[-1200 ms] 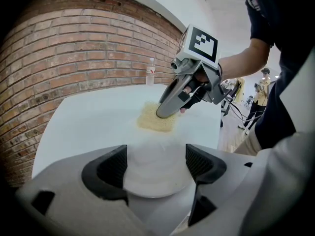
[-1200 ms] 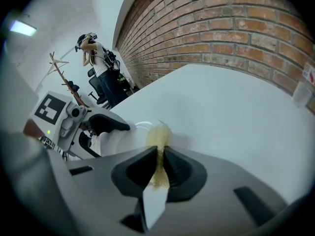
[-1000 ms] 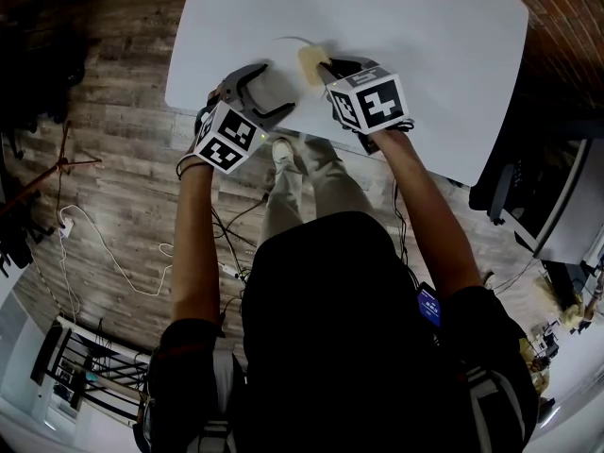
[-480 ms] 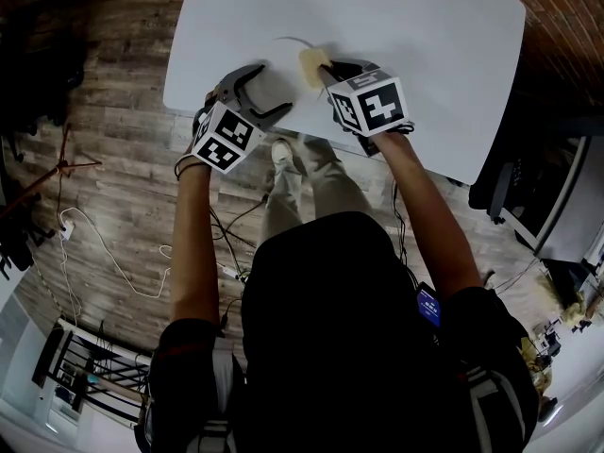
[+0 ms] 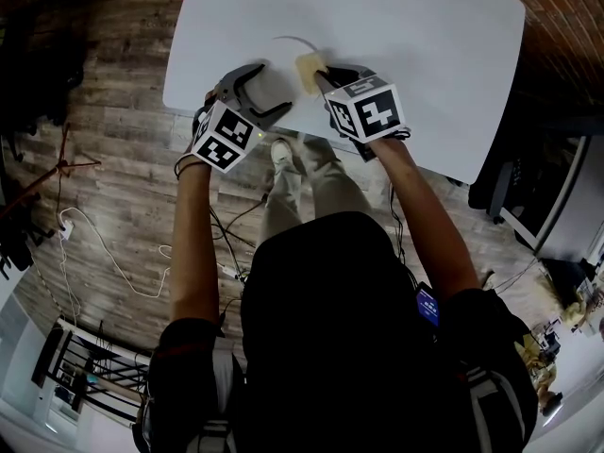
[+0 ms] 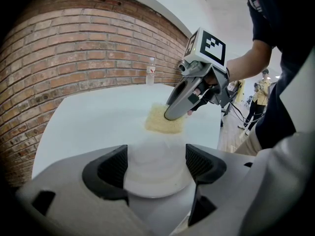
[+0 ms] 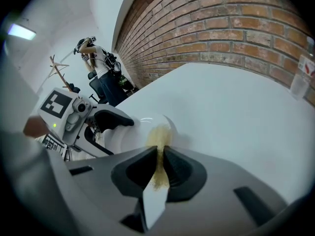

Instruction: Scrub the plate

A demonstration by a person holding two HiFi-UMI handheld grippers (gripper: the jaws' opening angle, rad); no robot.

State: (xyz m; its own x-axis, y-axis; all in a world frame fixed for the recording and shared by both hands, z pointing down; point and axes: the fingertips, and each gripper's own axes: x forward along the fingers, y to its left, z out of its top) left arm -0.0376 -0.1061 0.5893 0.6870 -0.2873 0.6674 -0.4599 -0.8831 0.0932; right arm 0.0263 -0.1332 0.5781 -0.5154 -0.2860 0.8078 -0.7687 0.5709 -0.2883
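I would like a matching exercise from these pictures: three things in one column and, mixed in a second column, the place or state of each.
Things:
1. plate
2. sponge
3. bottle

Places or states:
A. stands upright at the far side of the table, near the brick wall
B. gripped between the jaws of the left gripper
C. pinched in the jaws of the right gripper

Pairs: 1-B, 2-C, 3-A

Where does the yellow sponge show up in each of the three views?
Head view: sponge at upper centre, at the tip of the right gripper.
Left gripper view: sponge at centre, at the far edge of the plate.
Right gripper view: sponge at lower centre, pinched between the tongs.
Shared landmark: the white plate, touching the sponge in every view.
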